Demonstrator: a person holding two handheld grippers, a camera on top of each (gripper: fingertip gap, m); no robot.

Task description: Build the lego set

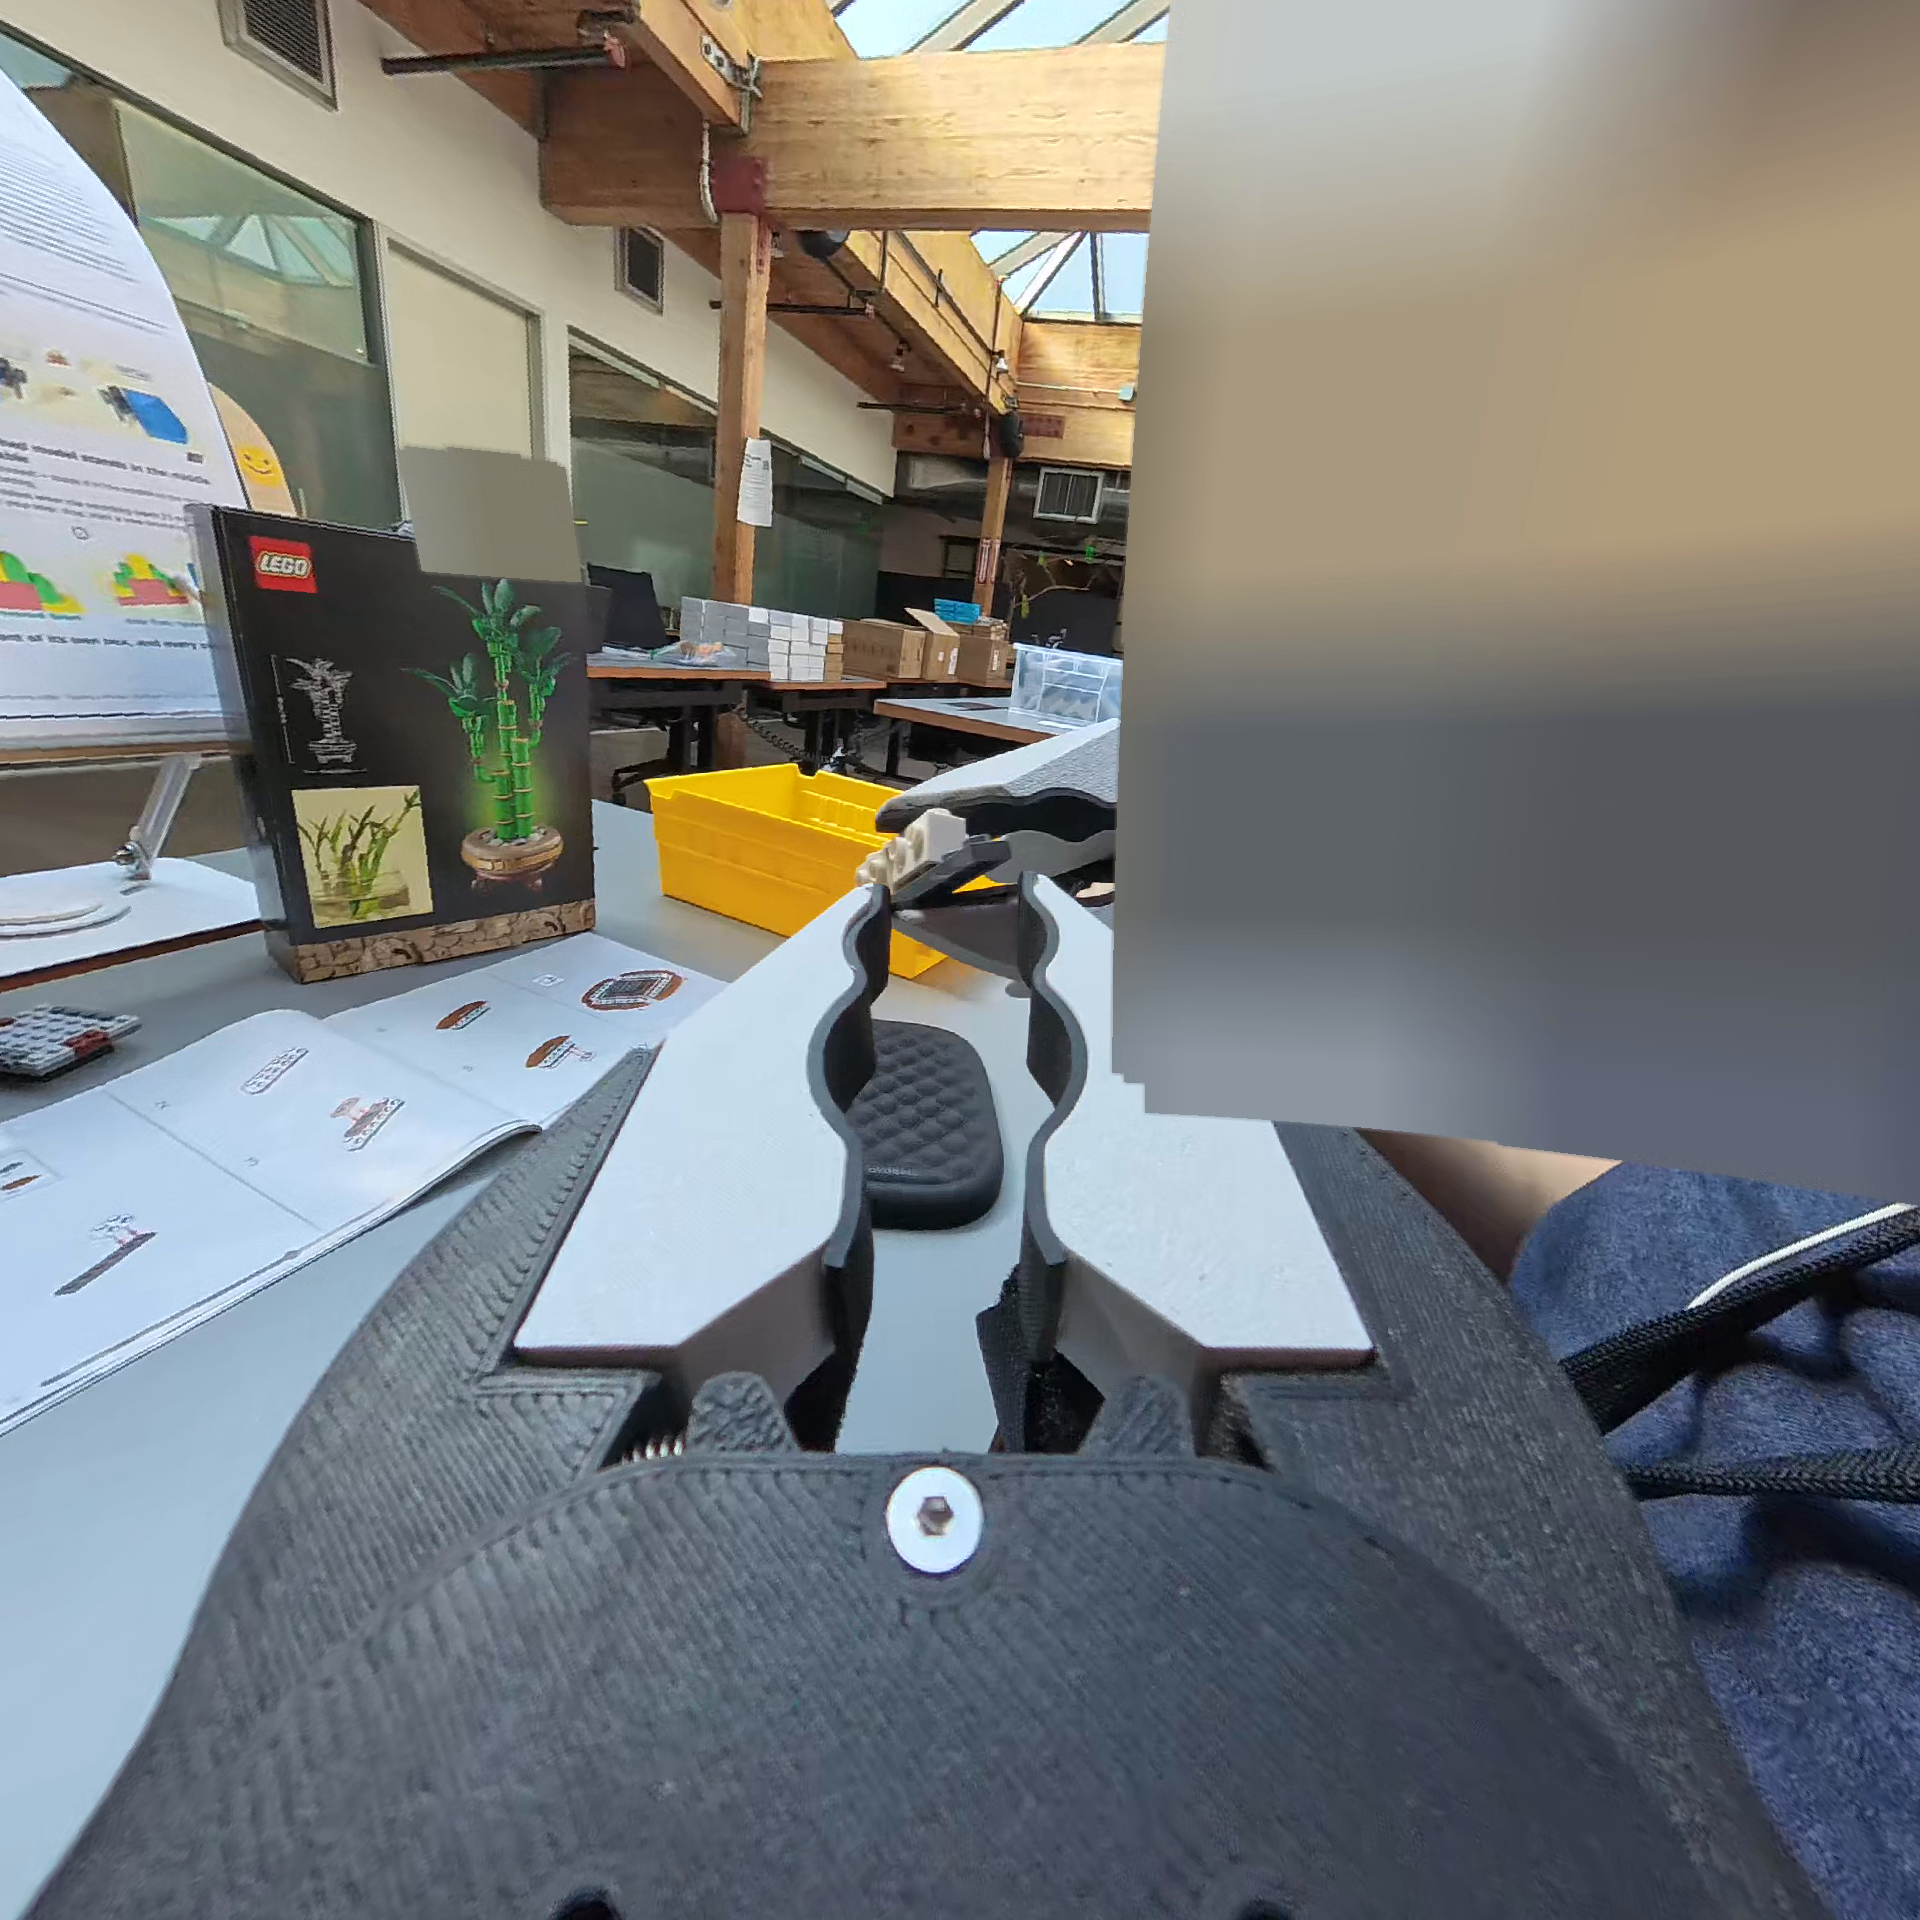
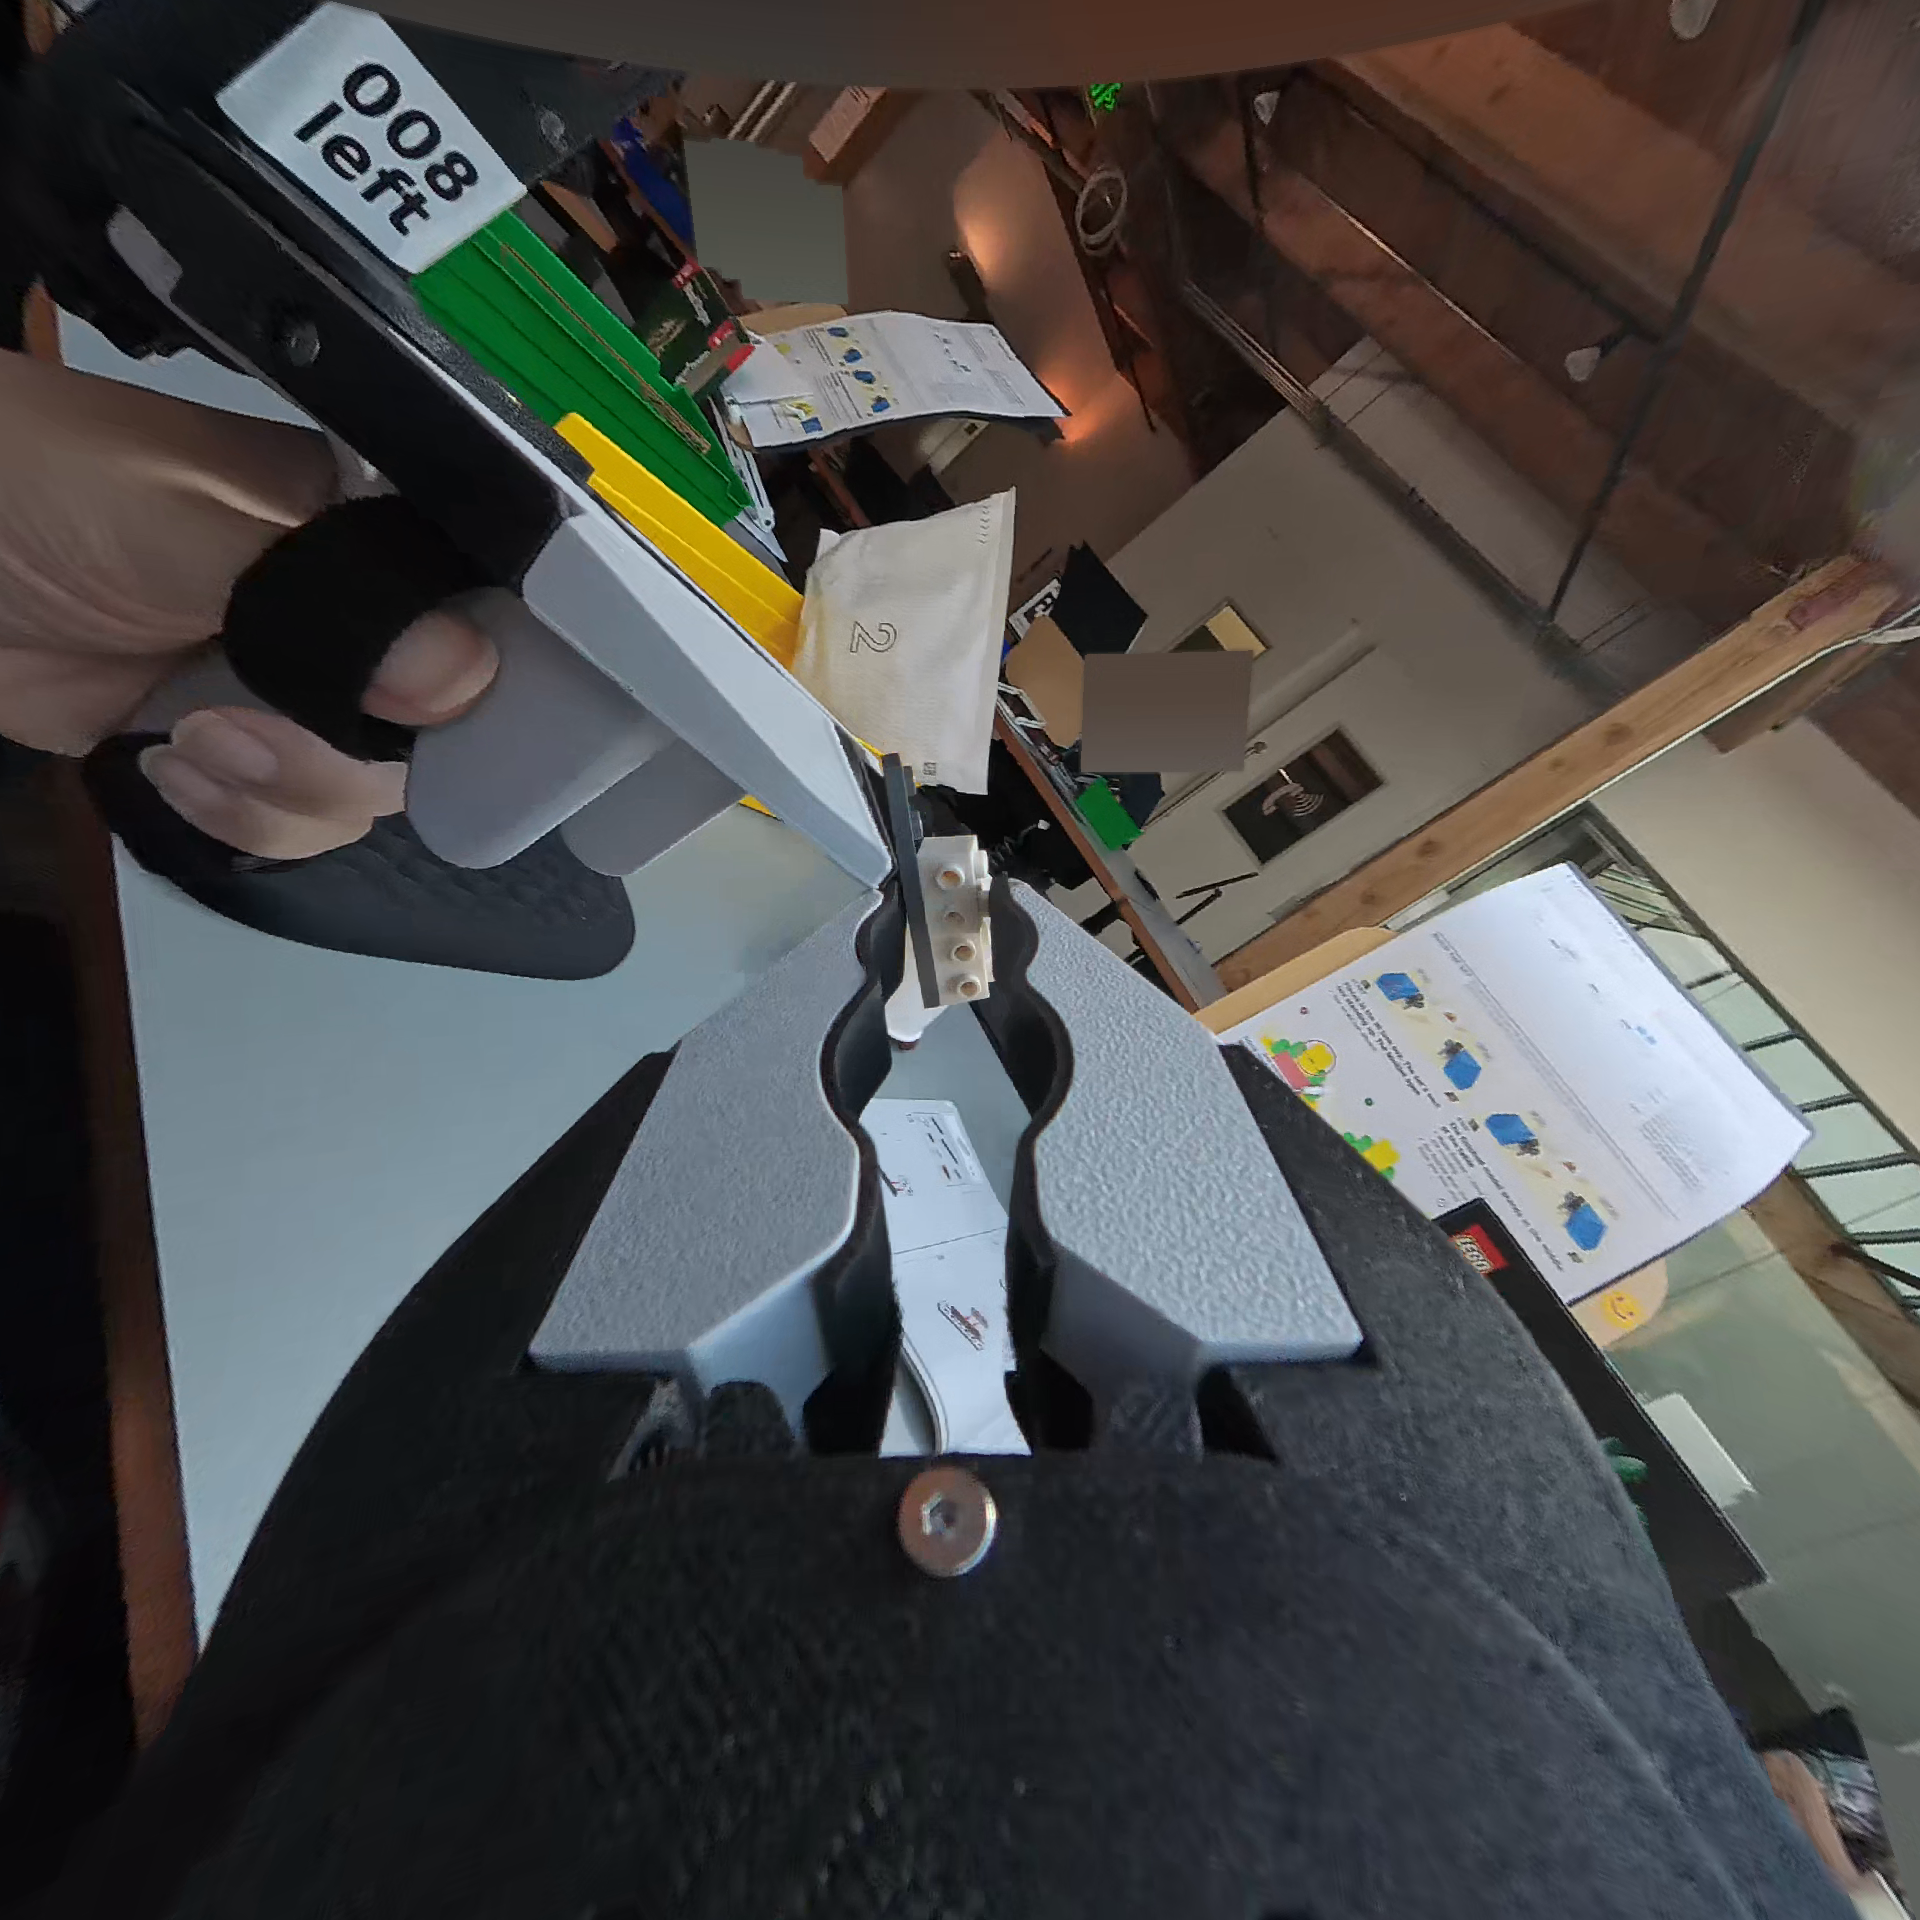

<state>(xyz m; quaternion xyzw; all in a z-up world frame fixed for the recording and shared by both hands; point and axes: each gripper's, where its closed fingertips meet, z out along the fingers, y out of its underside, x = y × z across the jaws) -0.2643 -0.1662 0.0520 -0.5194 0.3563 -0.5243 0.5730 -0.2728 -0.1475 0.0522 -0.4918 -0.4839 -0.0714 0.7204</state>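
tabletop (image 1: 125, 1507): grey; both assemblies are held in the air above it, so a dropped piece may bounce off the edge.
left hand-held gripper (image 1: 951, 899): narrow, tips pinching the dark plate (image 2: 906, 831); thin hold, could pivot.
right hand-held gripper (image 2: 940, 935): closed on the tan studded brick (image 2: 961, 920).
risk: skewed pressing pops brick loose.

Seen from the left wrist view, the grey table (image 1: 125, 1558) lies open at 6 o'clock. An open instruction booklet (image 1: 312, 1122) covers the 9 o'clock side, with the upright set box (image 1: 405, 727) behind it at 10. A yellow bin (image 1: 769, 842) blocks 12 o'clock. A black padded rest (image 1: 925, 1122) lies under the fingers.
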